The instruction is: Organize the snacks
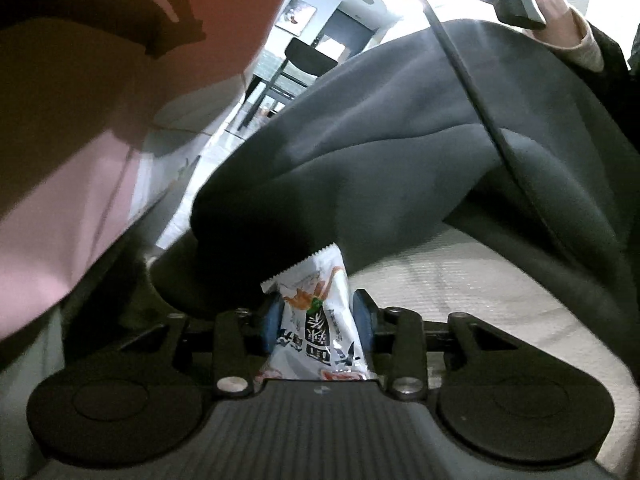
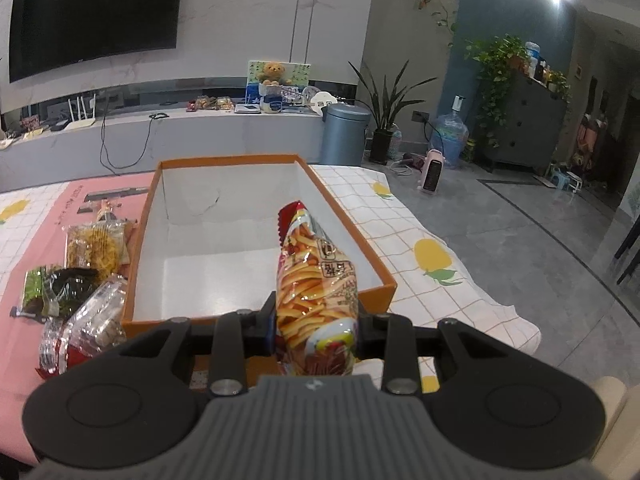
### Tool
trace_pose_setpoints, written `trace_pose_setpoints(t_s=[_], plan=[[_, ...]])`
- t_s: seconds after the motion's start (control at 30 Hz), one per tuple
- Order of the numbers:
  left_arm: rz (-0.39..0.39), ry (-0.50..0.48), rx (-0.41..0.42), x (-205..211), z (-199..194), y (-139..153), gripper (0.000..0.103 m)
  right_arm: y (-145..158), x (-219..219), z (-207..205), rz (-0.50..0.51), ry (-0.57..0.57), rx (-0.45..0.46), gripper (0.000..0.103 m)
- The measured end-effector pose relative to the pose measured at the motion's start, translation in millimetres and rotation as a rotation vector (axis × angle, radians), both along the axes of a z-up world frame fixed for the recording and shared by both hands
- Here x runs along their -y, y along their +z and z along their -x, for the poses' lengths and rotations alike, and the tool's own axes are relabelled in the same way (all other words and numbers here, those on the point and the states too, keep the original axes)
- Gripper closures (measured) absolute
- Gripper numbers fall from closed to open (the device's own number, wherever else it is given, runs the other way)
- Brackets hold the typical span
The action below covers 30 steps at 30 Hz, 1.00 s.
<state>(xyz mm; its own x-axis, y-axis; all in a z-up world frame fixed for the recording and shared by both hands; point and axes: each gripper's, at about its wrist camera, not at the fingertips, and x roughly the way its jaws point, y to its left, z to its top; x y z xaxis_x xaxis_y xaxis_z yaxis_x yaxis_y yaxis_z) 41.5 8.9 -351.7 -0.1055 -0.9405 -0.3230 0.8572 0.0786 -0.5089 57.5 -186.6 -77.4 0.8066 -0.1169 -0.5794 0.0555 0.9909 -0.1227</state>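
Checked tablecloth (image 2: 404,236) (lemon print); pink mat (image 2: 24,292), orange box (image 2: 344,236), snack packets (image 2: 94,246)

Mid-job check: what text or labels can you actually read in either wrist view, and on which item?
White snack packet in the left tool: large black Chinese characters, upside down to the camera, not legible.
Fries snack bag in the right tool: a label with Korean-looking characters, too blurred to quote.
Pink mat beside the orange box: a small line of print, too small to read.
Nothing else readable.
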Motion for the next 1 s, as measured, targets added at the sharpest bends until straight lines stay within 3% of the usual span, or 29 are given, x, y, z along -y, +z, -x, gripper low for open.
trace_pose_setpoints(t_s=[0.13, 0.2, 0.43, 0.67, 0.73, 1.0], plan=[[-0.024, -0.007, -0.041, 36, -10, -7, 0.057, -1, -6, 1, -0.019, 0.032, -0.005, 0.071], [-0.030, 0.012, -0.167, 43, -19, -19, 0.054, -1, -8, 3, -0.036, 0.049, -0.008, 0.071], [-0.059, 0.036, -0.200, 45, -31, -39, 0.044, 2, -5, 5, -0.063, 0.042, 0.000, 0.071], [-0.114, 0.040, -0.282, 63, -44, -52, 0.042, 1, -10, 7, -0.073, 0.059, -0.004, 0.071], [-0.138, 0.028, -0.318, 67, -49, -53, 0.052, 2, -11, 7, -0.076, 0.061, -0.003, 0.071], [-0.138, 0.049, -0.377, 64, -56, -51, 0.070, 3, -9, 11, -0.086, 0.065, 0.004, 0.071]])
